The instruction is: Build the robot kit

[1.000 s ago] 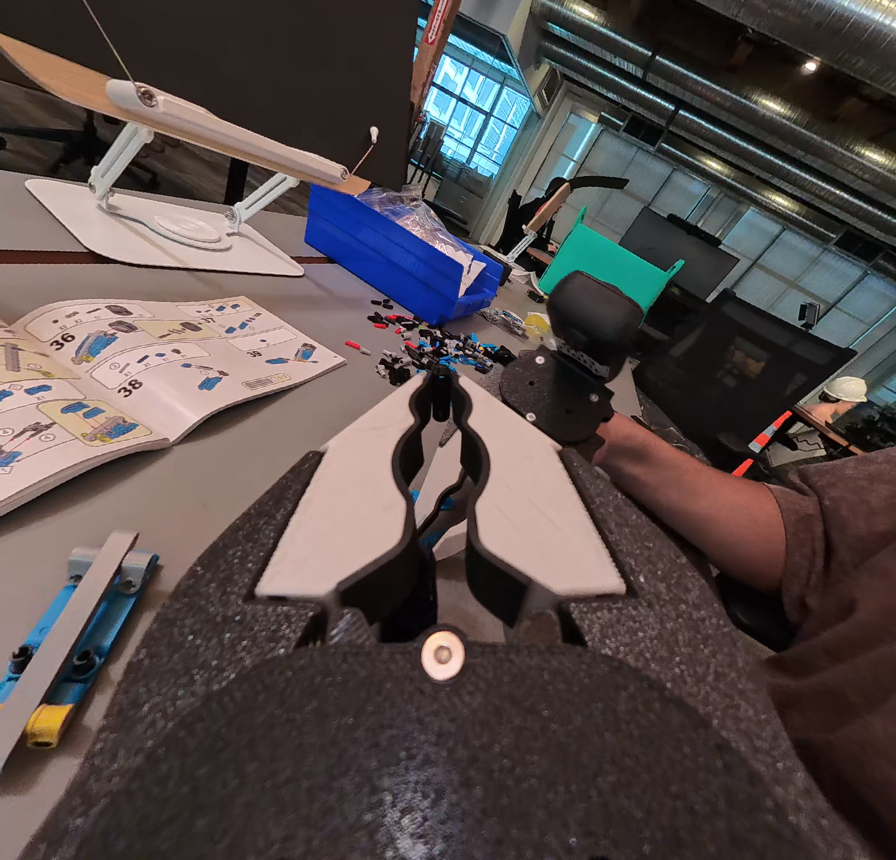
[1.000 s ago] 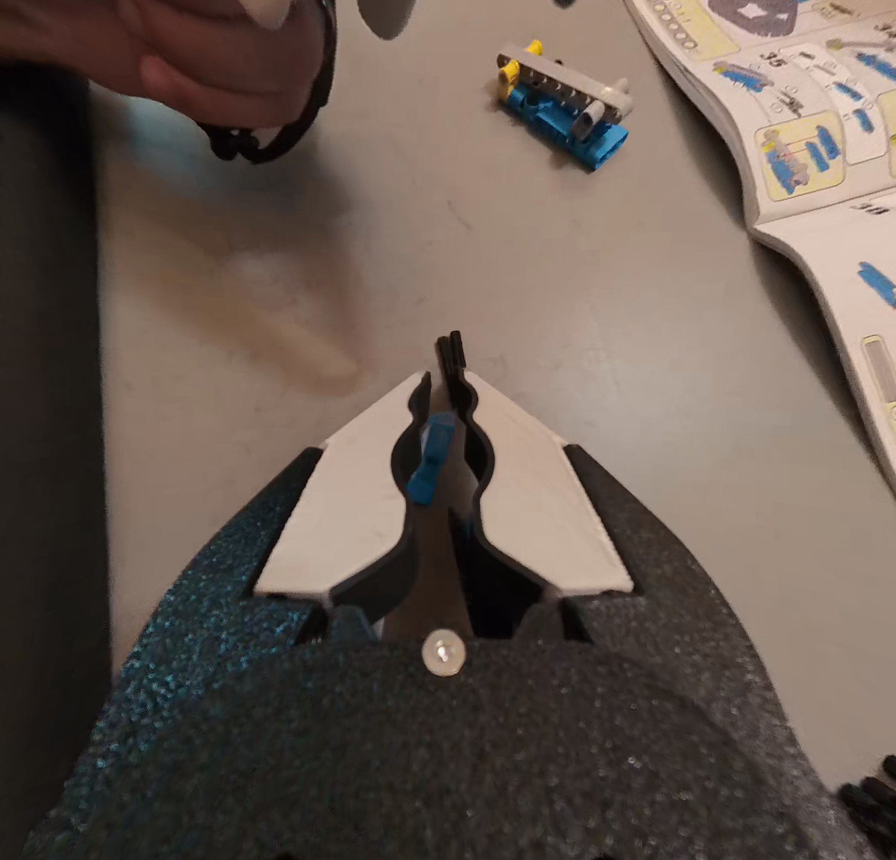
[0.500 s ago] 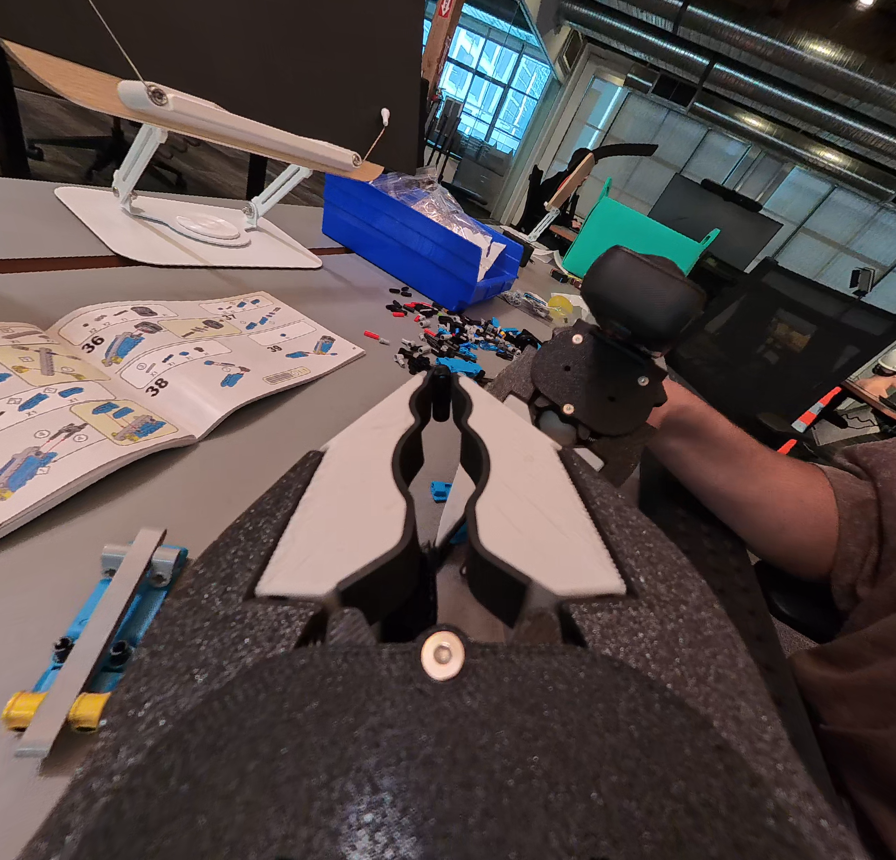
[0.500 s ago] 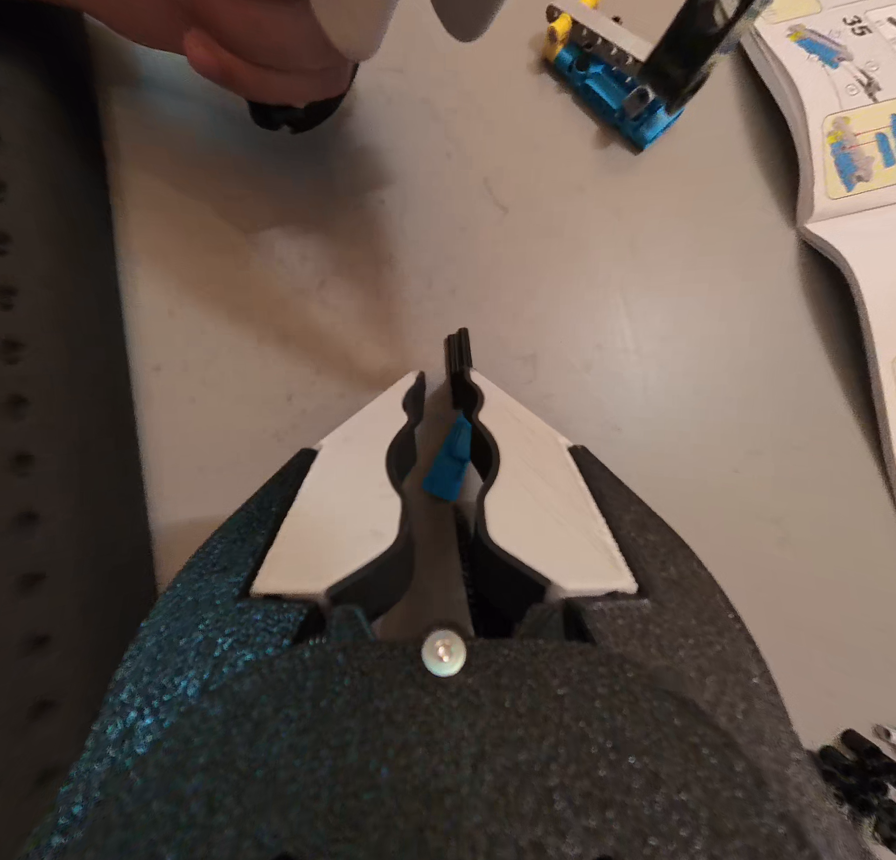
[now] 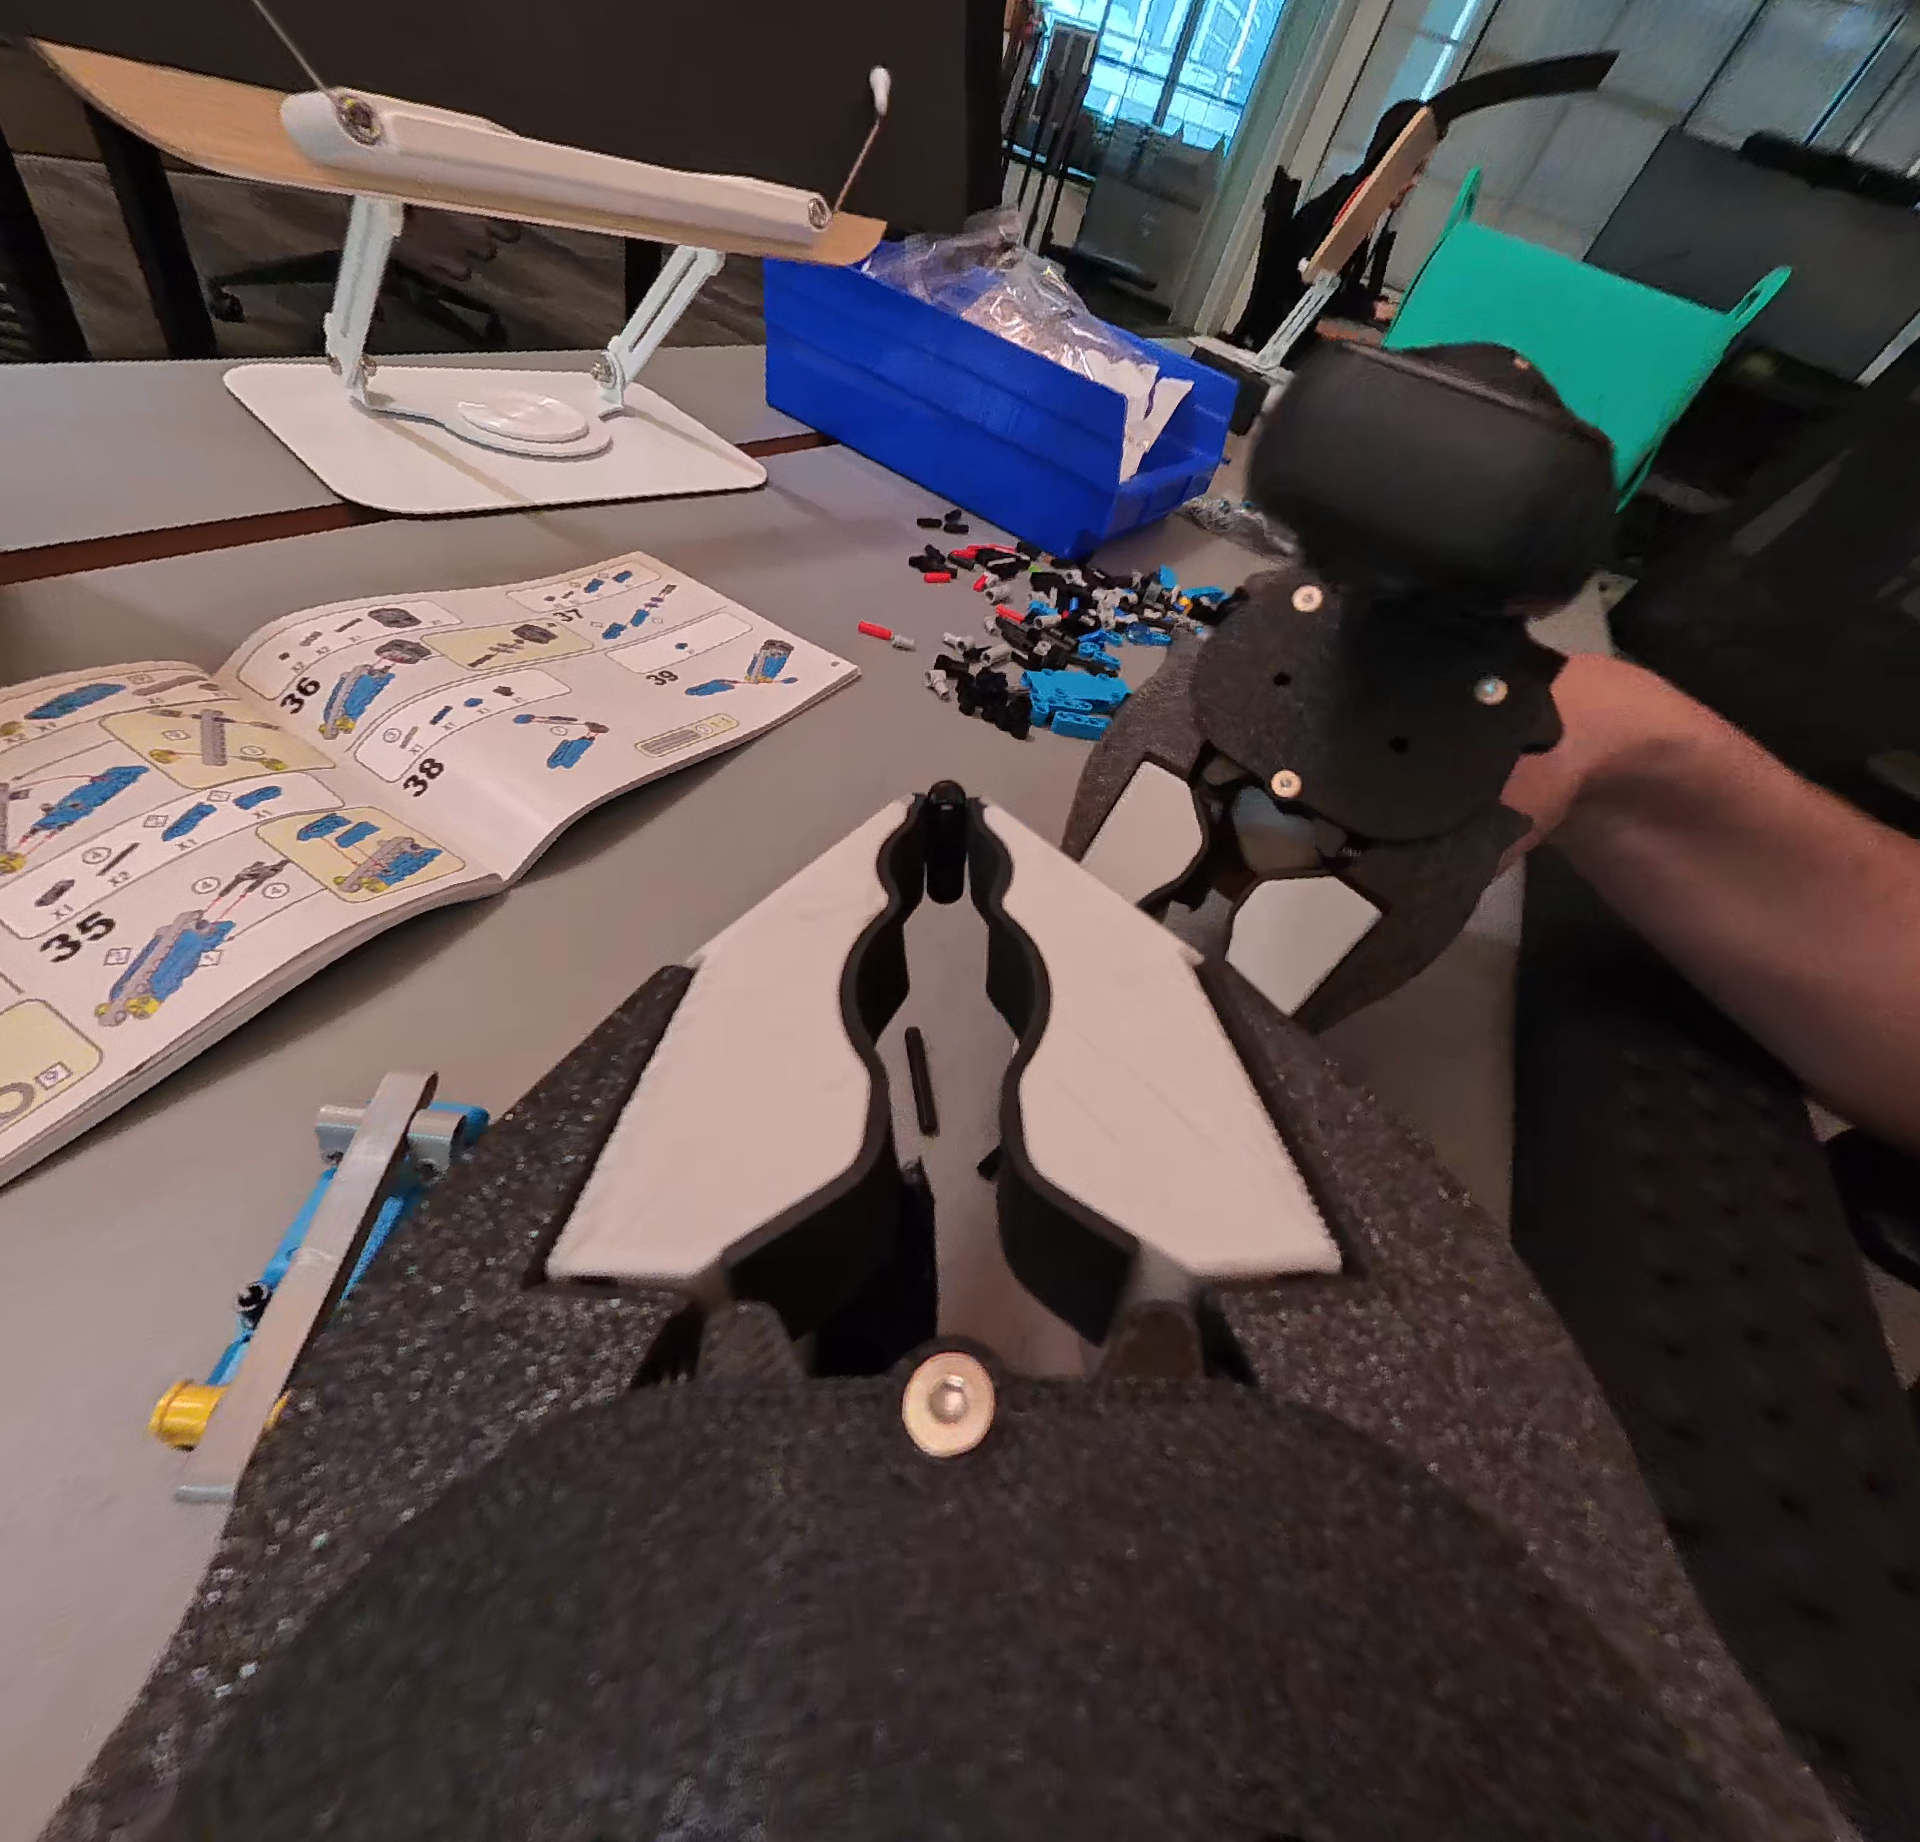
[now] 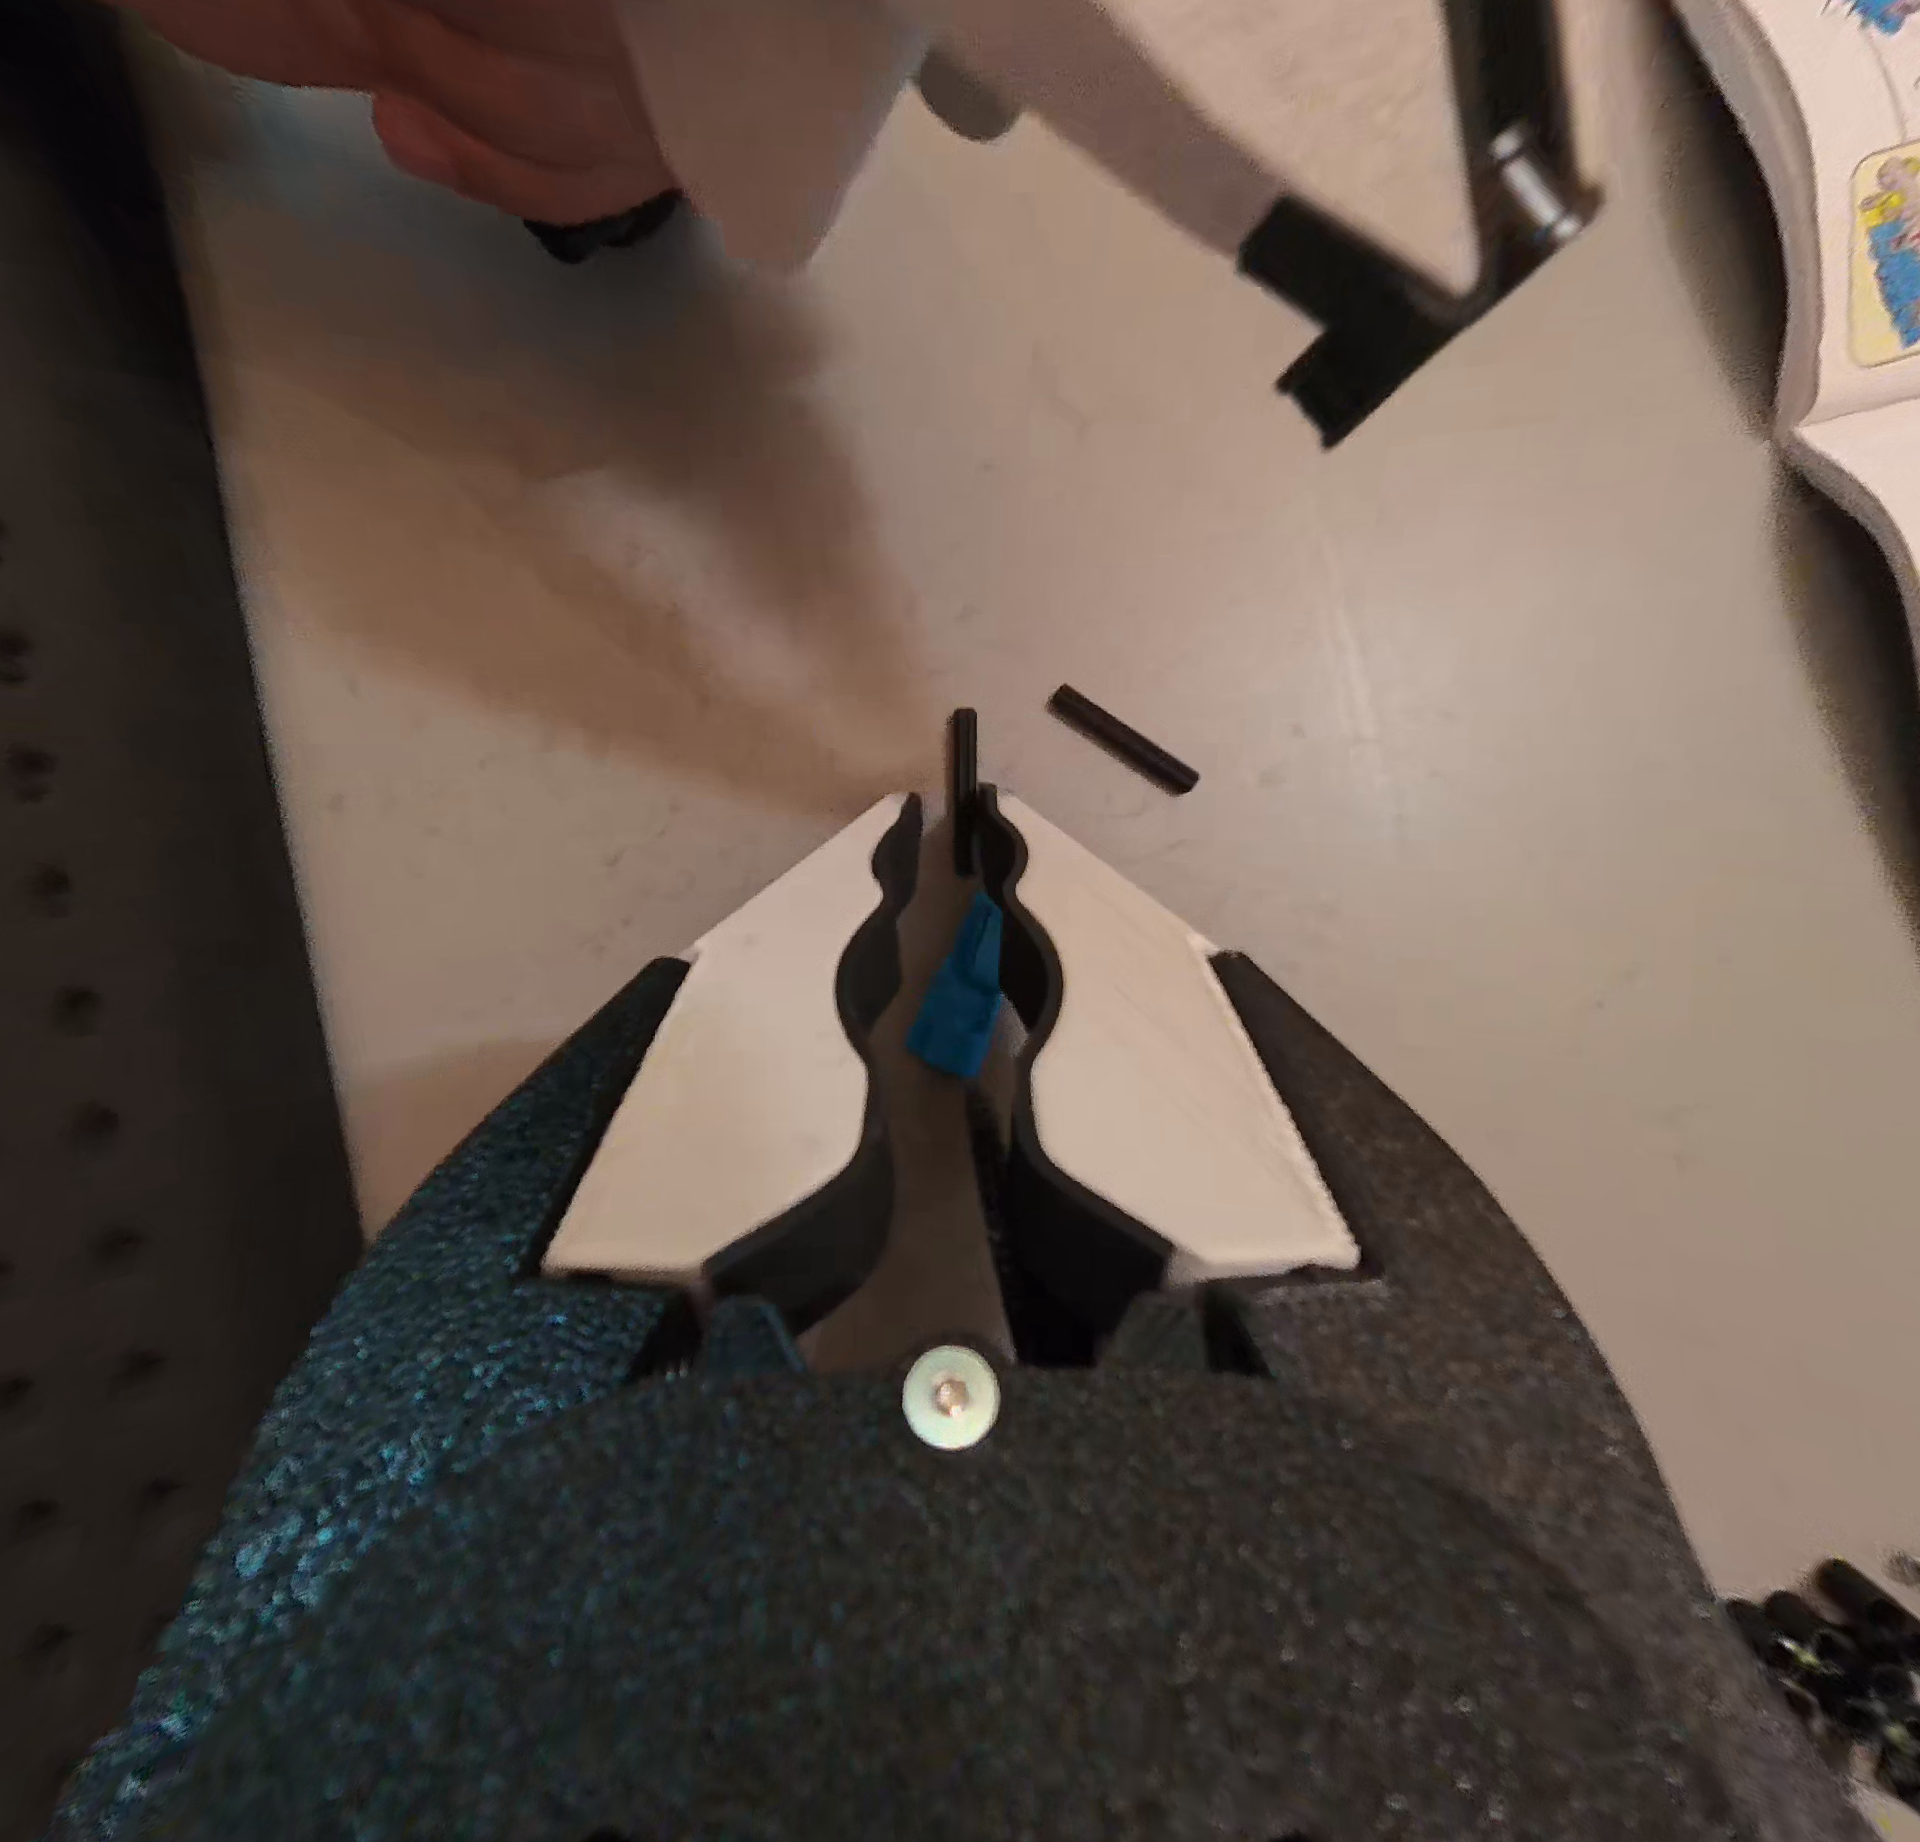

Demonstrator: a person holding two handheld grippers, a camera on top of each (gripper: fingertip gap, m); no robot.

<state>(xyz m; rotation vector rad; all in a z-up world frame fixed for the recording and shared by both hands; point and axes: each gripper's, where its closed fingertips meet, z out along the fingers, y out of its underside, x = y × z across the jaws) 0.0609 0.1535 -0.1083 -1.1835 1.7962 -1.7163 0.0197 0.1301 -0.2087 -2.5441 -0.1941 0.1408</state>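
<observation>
Left tongs (image 5: 943, 826): white fingers edged in black, speckled dark grey foam body, gripping a black pin (image 5: 943, 842). Right tongs (image 6: 951, 816): white fingers, black edging, foam tinged blue on one side, with a blue piece (image 6: 956, 1003) between the fingers. Bench (image 5: 623, 961): plain grey. Booklet (image 5: 364, 774): white pages with blue, yellow and grey diagrams. Bin (image 5: 977, 410): solid blue. Loose parts (image 5: 1049, 639): black, blue, red, grey. Assembly (image 5: 312, 1262): blue, grey beam, yellow end.

Open instruction booklet (image 5: 343, 753), blue bin (image 5: 966, 410), white stand (image 5: 499, 338), possibly 2 black rods (image 6: 1122, 740)
</observation>
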